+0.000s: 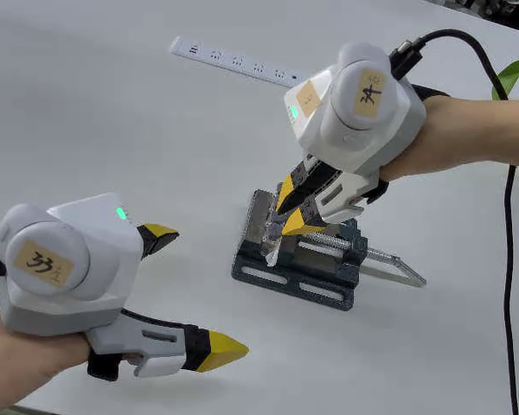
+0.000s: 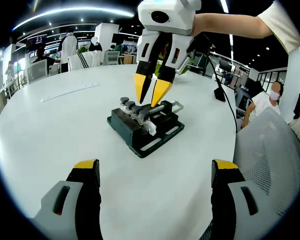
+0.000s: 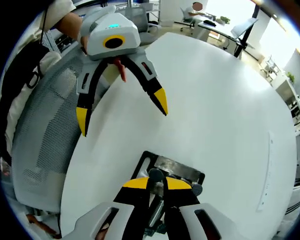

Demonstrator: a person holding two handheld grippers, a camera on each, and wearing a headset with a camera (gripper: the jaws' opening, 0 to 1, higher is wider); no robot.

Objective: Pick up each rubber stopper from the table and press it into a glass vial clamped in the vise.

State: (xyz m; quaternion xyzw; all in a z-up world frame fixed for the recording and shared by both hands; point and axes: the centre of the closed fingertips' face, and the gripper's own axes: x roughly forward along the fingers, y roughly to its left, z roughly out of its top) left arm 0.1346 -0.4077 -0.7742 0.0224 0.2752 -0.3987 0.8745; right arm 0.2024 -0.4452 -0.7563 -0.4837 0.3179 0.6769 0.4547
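Observation:
A dark vise [image 1: 268, 275] stands mid-table with glass vials clamped in it; several carry grey rubber stoppers [image 2: 124, 100]. My right gripper [image 1: 291, 211] points down onto the vise, jaws nearly together around a stopper [image 3: 156, 174] at a vial's mouth. From the left gripper view, the right gripper [image 2: 151, 95] hangs just over the vise [image 2: 157, 137]. My left gripper [image 1: 193, 291] hovers open and empty near the table's front left, well apart from the vise. The right gripper view shows the left gripper [image 3: 122, 112] beyond the vise [image 3: 190, 174].
A white power strip [image 1: 233, 60] lies at the far side of the white table [image 1: 112, 130]. A black cable [image 1: 509, 259] runs down the right edge, beside a green plant [image 1: 515, 78]. The vise's handle [image 1: 389, 264] sticks out rightward. A mesh chair [image 2: 270, 150] stands beside the table.

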